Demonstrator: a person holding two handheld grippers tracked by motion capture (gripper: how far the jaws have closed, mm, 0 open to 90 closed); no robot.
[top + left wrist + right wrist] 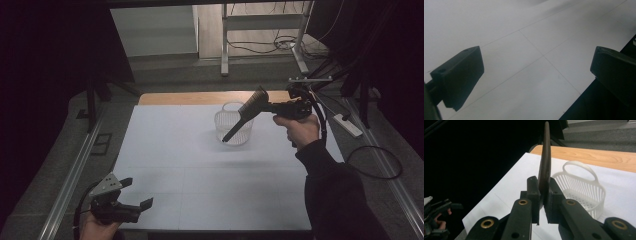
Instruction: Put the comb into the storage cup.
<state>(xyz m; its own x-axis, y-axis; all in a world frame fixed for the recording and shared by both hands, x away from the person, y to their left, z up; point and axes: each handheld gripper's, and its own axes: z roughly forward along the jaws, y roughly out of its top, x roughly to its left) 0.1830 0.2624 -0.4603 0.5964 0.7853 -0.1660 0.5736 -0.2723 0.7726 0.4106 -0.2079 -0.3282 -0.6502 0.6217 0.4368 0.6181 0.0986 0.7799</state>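
Placement looks to be the step in hand: the right gripper (274, 106) has its two black jaws pressed together on a dark, flat plastic comb (247, 112), pinching it near the toothed end, and carries it in the air above a small white slotted plastic basket with a loop handle (234, 131). In the high view the comb hangs tilted, its toothed head up toward the far edge of the table and its slim handle slanting down and to the left, so that the handle tip lies across the basket's front wall; whether it is already inside the rim or just in front of it cannot be told from that angle. In the right gripper view the comb (545, 165) rises edge-on between the jaws, with the basket (584, 192) beyond and to the right of it, apart from the jaws. The basket stands upright on the white table sheet (170, 150), toward the far middle, with bare wood showing behind it. A likely next move would be to bring the handle tip over the basket's opening, lower it inside and only then part the jaws, taking care not to knock the light basket over. The left gripper (135, 192) rests at the near left corner, well apart from the work, its jaws spread wide with nothing between them.
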